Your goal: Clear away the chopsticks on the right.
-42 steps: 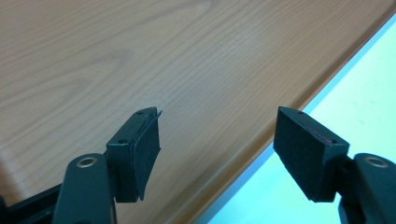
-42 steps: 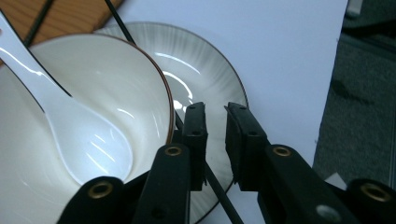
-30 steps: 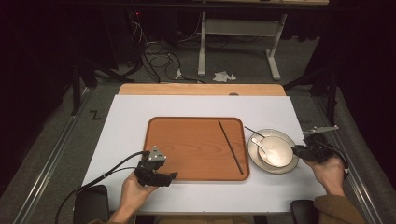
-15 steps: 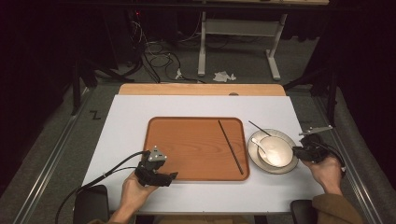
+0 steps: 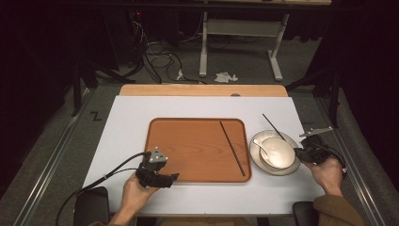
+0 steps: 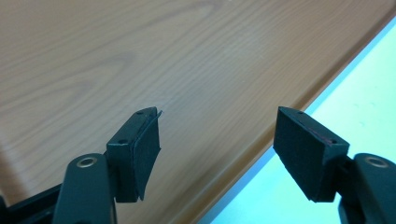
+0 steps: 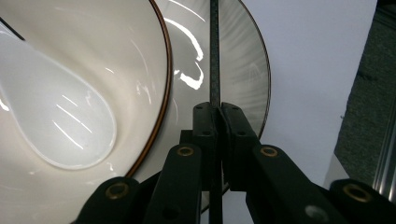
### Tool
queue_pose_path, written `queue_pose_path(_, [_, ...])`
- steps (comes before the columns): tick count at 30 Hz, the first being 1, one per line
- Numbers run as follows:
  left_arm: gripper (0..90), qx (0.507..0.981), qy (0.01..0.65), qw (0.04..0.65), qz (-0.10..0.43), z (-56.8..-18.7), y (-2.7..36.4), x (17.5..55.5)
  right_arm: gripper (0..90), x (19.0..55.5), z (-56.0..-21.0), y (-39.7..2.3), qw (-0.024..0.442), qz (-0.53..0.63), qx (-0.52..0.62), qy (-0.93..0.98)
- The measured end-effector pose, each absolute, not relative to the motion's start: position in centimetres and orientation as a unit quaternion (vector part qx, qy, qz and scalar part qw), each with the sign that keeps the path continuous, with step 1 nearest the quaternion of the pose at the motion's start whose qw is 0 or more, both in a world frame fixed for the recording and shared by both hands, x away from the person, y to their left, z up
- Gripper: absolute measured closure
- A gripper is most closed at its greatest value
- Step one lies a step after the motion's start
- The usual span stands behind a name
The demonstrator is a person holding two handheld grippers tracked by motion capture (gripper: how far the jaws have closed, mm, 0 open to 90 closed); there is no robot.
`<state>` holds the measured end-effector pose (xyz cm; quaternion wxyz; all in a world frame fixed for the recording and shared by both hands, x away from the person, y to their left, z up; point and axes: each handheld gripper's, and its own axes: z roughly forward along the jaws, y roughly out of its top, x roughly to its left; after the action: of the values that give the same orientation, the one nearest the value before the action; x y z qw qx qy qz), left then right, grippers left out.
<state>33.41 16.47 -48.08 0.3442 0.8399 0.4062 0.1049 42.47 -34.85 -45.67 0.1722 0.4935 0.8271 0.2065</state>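
My right gripper [image 5: 298, 151] [image 7: 217, 110] is shut on the near end of a thin dark chopstick [image 5: 273, 126] [image 7: 214, 56]. This chopstick slants away over a grey plate [image 5: 255, 157] [image 7: 245, 70]. On the plate stands a cream bowl [image 5: 278, 153] [image 7: 93, 51] with a white spoon [image 5: 261, 147] [image 7: 60, 126] in it. A second chopstick [image 5: 232, 148] lies on the brown wooden tray [image 5: 193, 146] [image 6: 140, 46] near its right side. At the tray's near left edge my left gripper [image 5: 172, 177] [image 6: 217, 140] stands open, nothing between its jaws.
Tray and plate rest on a white table top [image 5: 127, 127] with a wooden strip [image 5: 202, 90] along the far edge. Beyond it are a dark floor, cables and a desk frame [image 5: 240, 42]. Metal rails [image 5: 47, 160] run along both sides.
The chopstick in my right gripper has swung, its far tip moving farther away past the plate's far rim. The left gripper has stayed put.
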Motion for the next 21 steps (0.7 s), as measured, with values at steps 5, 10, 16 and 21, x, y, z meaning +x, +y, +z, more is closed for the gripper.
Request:
queue_pose_path(5, [31.3,0.841,0.41,0.341,0.095,-48.3,16.2,34.1,86.6,42.0,-45.0,-35.1,0.185,0.23,0.492,0.819])
queue_pose_path(10, [31.4,0.838,0.412,0.343,0.097,-48.3,16.3,34.3,86.7,41.7,-44.5,-35.8,0.19,0.255,0.503,0.804])
queue_pose_path(16, [31.4,0.839,0.413,0.342,0.097,-48.3,16.2,34.4,86.6,41.2,-43.6,-35.2,0.202,0.274,0.494,0.8])
queue_pose_path(21, [31.4,0.839,0.413,0.341,0.094,-48.3,16.3,34.5,86.6,40.6,-42.3,-34.5,0.212,0.297,0.477,0.8])
